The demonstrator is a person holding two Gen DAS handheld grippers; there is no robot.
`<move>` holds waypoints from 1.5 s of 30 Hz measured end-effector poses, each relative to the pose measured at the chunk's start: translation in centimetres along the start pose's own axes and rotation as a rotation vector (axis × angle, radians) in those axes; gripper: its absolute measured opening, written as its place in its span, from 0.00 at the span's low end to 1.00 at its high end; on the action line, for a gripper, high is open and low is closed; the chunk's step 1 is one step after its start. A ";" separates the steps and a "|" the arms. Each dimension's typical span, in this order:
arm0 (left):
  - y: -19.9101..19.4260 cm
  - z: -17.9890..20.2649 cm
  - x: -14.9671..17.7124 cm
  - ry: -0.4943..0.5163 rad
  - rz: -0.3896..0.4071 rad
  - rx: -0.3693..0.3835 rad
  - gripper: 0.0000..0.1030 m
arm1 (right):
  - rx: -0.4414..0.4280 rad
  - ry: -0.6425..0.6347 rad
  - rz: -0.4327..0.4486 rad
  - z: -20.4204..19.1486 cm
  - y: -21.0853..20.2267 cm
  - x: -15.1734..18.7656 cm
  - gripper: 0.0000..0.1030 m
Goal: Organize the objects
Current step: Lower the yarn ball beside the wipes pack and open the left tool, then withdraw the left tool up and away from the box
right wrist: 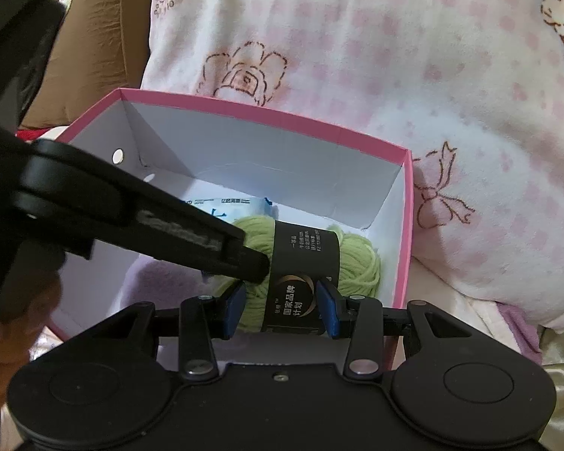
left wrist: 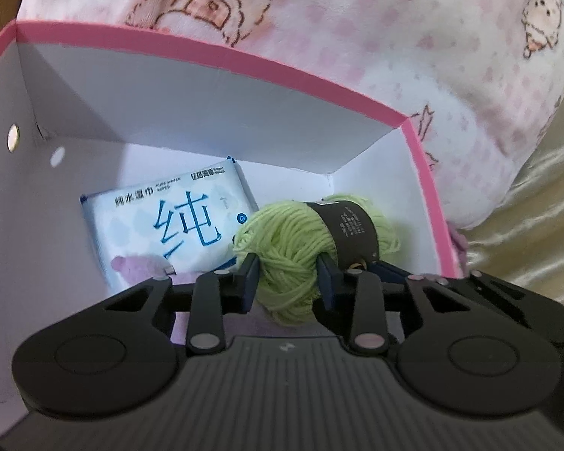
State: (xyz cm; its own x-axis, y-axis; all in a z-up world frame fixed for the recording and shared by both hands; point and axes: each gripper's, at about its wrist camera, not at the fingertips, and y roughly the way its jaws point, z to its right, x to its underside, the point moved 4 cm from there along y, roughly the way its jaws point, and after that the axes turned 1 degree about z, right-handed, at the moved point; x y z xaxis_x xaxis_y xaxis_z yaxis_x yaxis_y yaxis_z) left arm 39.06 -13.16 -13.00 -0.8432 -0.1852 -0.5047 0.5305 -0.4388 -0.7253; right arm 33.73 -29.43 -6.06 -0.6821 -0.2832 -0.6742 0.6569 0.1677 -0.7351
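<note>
Green yarn skein (left wrist: 300,248) lying slantwise in box (left wrist: 244,60), both grippers (left wrist: 287,276) (right wrist: 280,306) clamping it

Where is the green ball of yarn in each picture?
Left wrist view: the green yarn sits low in the middle, inside the pink-rimmed box, pinched by the left gripper, right of the wet wipes pack.
Right wrist view: the yarn is low and centre, its black label between the right gripper's pads.
Shared landmark: the box's pink rim.
</note>
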 end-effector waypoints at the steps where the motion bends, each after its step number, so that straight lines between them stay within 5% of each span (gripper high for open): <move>1: 0.1 0.1 0.1 0.010 -0.001 -0.014 0.31 | -0.009 0.014 0.003 0.1 -0.2 0.0 0.44; 11: -1.3 0.2 0.7 0.015 0.031 -0.044 0.37 | -0.096 0.090 0.056 0.2 -3.9 1.0 0.49; 16: -3.7 0.9 1.1 0.029 0.037 -0.085 0.61 | -0.090 0.091 0.053 -0.2 -4.0 0.2 0.53; 25: -11.5 1.8 1.7 0.131 0.029 -0.147 0.71 | -0.103 0.068 0.042 -1.6 -8.9 0.2 0.59; 28: -13.9 1.9 2.3 0.168 0.027 -0.185 0.75 | -0.072 -0.023 0.069 -3.3 -11.6 0.5 0.70; 34: -18.2 2.5 3.8 0.219 0.008 -0.163 0.82 | -0.072 -0.058 0.085 -5.1 -15.1 0.8 0.80; 38: -20.6 2.6 4.5 0.213 -0.010 -0.124 0.92 | -0.070 -0.011 0.101 -5.1 -16.8 0.8 0.95; 45: -23.3 2.7 5.4 0.195 -0.027 -0.116 1.00 | -0.077 0.021 0.127 -5.6 -18.7 1.2 0.95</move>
State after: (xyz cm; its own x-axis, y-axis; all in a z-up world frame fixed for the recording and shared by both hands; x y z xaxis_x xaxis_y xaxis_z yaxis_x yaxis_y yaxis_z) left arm 21.90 -6.36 2.45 -0.8306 0.0036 -0.5569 0.5237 -0.3350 -0.7833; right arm 18.86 -27.65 6.51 -0.6025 -0.2353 -0.7626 0.7121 0.2730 -0.6468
